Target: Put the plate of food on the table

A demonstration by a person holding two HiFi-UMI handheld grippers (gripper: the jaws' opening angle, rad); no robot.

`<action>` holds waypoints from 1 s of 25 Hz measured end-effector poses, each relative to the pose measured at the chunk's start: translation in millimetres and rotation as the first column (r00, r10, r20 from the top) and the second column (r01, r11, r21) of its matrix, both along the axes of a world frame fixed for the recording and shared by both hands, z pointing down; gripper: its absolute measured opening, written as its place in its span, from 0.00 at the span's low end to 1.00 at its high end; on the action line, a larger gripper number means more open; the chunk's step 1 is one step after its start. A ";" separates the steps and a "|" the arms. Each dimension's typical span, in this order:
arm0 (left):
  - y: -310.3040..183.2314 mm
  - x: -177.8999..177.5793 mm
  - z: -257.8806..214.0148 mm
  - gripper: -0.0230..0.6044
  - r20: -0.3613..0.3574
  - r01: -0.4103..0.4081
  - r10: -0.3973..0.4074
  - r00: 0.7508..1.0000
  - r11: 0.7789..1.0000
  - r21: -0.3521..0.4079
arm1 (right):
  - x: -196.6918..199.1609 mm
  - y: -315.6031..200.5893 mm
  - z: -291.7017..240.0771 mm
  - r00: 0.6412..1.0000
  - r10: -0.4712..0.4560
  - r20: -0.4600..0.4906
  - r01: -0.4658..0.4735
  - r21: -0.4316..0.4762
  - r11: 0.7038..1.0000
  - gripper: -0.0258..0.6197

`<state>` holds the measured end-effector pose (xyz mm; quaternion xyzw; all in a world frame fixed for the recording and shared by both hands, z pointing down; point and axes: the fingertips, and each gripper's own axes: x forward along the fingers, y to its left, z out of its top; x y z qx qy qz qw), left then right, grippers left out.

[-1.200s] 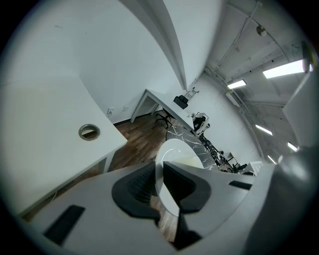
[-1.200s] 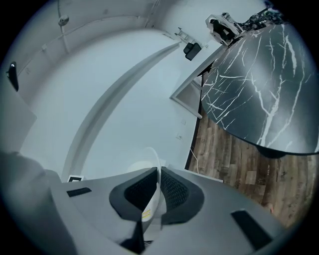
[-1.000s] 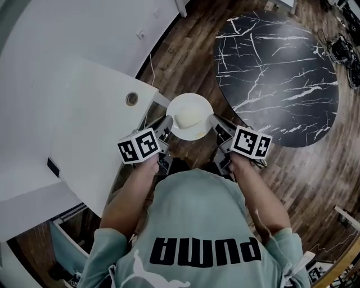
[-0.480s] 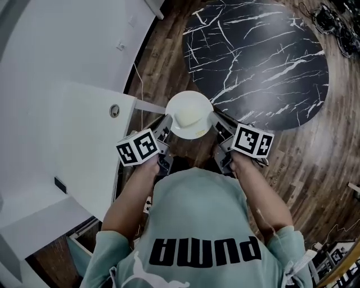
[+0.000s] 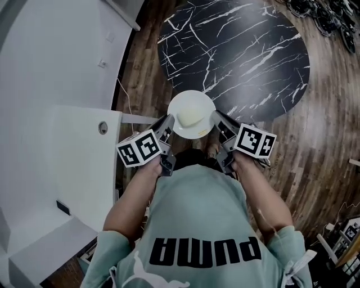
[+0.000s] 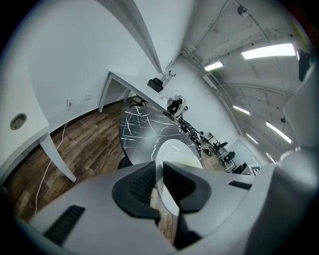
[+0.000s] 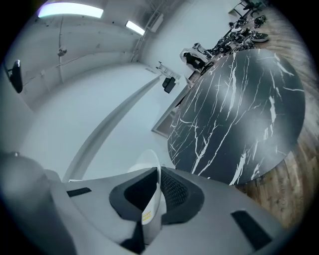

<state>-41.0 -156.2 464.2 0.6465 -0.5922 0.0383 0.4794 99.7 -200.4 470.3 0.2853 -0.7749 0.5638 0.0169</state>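
A white plate (image 5: 192,116) with a pale yellow lump of food (image 5: 190,117) is held in the air between both grippers, just short of the near edge of a round black marble table (image 5: 236,53). My left gripper (image 5: 168,125) is shut on the plate's left rim; in the left gripper view the plate (image 6: 172,154) runs edge-on between the jaws. My right gripper (image 5: 216,118) is shut on the right rim, and the right gripper view shows the plate (image 7: 151,189) pinched between its pads, with the marble table (image 7: 239,124) ahead.
A white desk (image 5: 79,163) with a cable hole (image 5: 103,127) stands at the left over the wood floor (image 5: 315,140). A white cable (image 5: 125,95) runs along the floor by the wall. Dark cables and gear lie beyond the table at the top right (image 5: 320,14).
The person has walked forward with the plate held by both grippers. The marble table has come closer and more central in view; the white desk has slid back to the left.
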 end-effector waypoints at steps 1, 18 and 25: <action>-2.9 3.6 1.2 0.12 -0.010 -0.015 0.015 1.000 1.000 0.001 | 4.4 -0.6 -0.8 1.000 0.017 -0.008 -0.017 0.002 1.000 0.09; -62.7 64.9 9.3 0.12 -0.156 -0.322 0.322 0.934 0.946 0.024 | 70.7 -16.7 -13.5 0.938 0.306 -0.164 -0.307 0.020 0.952 0.09; -76.5 78.3 13.2 0.11 -0.192 -0.399 0.397 0.897 0.917 0.034 | 83.4 -25.2 -14.0 0.908 0.374 -0.187 -0.377 0.023 0.926 0.09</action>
